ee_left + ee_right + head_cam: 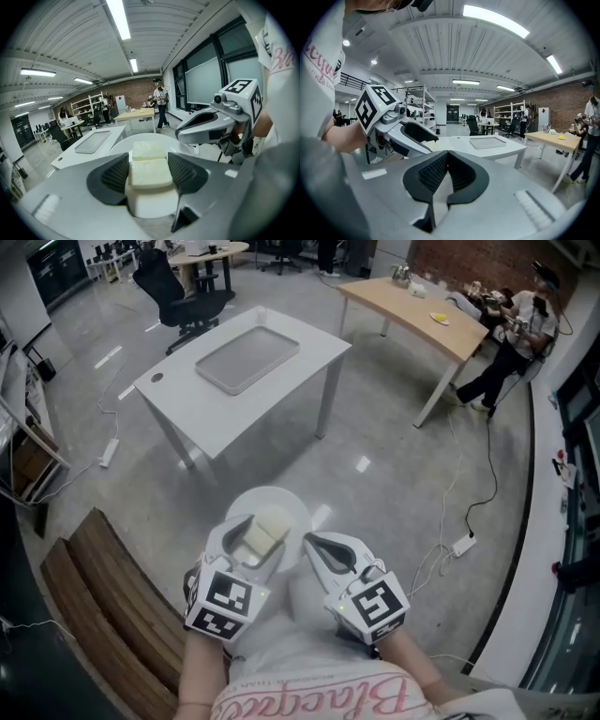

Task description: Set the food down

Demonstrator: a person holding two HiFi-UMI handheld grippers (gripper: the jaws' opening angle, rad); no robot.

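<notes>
My left gripper (251,532) is held out over the floor, shut on a pale rectangular block of food (150,173); its black pads touch both sides of the block. A second pale block (149,150) lies just past it, on a round white plate (291,512) that sits under the food. How the plate is carried I cannot tell. Just to the right, my right gripper (311,542) is shut, pads together with nothing between them (443,180). Ahead stands a white table (314,352) with a grey tray (246,359) on it.
A slatted wooden bench (103,606) runs along my left. A black office chair (178,292) stands behind the white table, a wooden table (422,310) at the back right with a person (520,329) beside it. Cables and a power strip (464,545) lie on the floor to the right.
</notes>
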